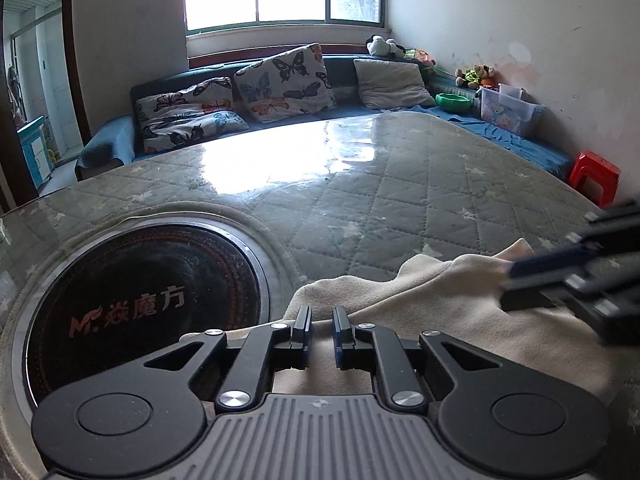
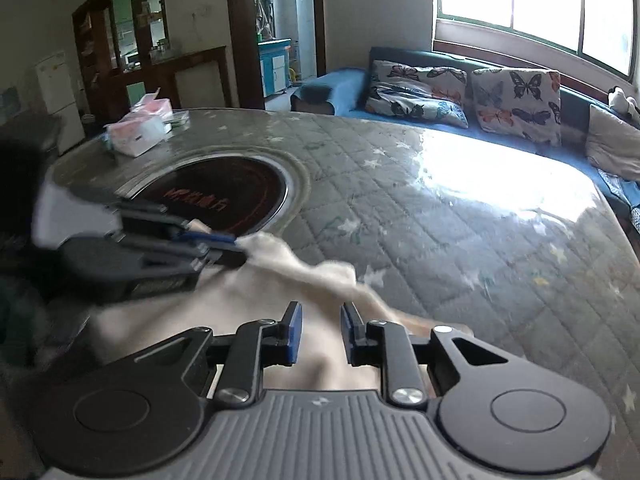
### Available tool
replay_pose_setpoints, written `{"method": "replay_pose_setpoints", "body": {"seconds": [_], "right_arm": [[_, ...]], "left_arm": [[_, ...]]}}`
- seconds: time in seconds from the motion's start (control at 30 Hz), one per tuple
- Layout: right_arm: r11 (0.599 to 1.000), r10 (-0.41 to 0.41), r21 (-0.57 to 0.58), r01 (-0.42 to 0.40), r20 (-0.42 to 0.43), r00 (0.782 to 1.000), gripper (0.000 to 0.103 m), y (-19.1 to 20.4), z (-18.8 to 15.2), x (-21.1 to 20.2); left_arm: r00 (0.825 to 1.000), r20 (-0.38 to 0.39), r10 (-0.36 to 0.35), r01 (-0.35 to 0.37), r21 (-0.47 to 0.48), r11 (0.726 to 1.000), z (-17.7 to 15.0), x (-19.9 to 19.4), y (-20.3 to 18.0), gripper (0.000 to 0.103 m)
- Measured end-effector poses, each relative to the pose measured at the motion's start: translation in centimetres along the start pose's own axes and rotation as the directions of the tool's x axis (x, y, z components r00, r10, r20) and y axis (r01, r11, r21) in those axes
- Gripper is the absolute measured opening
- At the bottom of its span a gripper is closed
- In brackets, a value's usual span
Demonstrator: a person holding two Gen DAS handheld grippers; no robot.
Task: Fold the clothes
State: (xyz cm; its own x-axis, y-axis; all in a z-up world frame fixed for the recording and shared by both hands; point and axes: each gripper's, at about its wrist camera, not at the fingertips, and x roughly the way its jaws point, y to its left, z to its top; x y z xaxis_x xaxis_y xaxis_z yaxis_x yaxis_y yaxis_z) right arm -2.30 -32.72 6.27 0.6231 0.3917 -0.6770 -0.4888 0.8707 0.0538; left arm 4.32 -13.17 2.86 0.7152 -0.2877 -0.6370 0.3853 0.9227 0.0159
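A cream garment (image 1: 440,304) lies crumpled on the near edge of the quilted round table (image 1: 360,200); it also shows in the right wrist view (image 2: 304,280). My left gripper (image 1: 321,320) hovers over the garment's left part with jaws slightly apart and nothing between them; from the right wrist view it (image 2: 236,246) sits at the cloth's left end. My right gripper (image 2: 320,320) is open above the garment's middle; in the left wrist view it (image 1: 508,284) comes in blurred from the right, touching the cloth.
A black round cooktop (image 1: 140,300) is set into the table left of the garment. A tissue pack (image 2: 138,128) lies at the table's far left. A sofa with butterfly cushions (image 1: 280,80) stands behind the table, and a red stool (image 1: 596,176) to the right.
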Motion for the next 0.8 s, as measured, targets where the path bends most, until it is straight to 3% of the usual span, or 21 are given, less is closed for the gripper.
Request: {"method": "replay_pose_setpoints", "body": {"seconds": [0.3,0.5,0.67,0.73,0.8], "right_arm": [[0.999,-0.03,0.031,0.03,-0.004,1.0,0.041,-0.9,-3.9,-0.9],[0.996,-0.013,0.085,0.013,0.001,1.0,0.048,-2.3,-3.9,-1.2],[0.979,0.025,0.203,-0.032,0.036,0.999,0.048,-4.5,-3.4,-2.0],[0.976,-0.002,0.218,-0.008,0.049,0.999,0.046,-5.3,-3.4,-2.8],[0.977,-0.024,0.214,0.014,0.044,0.999,0.046,-5.8,-3.4,-3.4]], "left_arm": [[1.0,0.001,0.013,-0.013,0.007,1.0,0.0,0.0,-0.3,0.013],[1.0,0.004,0.017,-0.017,0.007,1.0,-0.1,0.0,-0.3,0.014],[1.0,0.008,0.015,-0.016,0.008,1.0,-0.1,-0.1,-0.2,0.02],[1.0,0.015,0.008,-0.008,0.009,1.0,-0.1,-0.3,-0.2,0.03],[1.0,0.023,0.006,-0.006,0.013,1.0,-0.2,-0.5,-0.4,0.03]]}}
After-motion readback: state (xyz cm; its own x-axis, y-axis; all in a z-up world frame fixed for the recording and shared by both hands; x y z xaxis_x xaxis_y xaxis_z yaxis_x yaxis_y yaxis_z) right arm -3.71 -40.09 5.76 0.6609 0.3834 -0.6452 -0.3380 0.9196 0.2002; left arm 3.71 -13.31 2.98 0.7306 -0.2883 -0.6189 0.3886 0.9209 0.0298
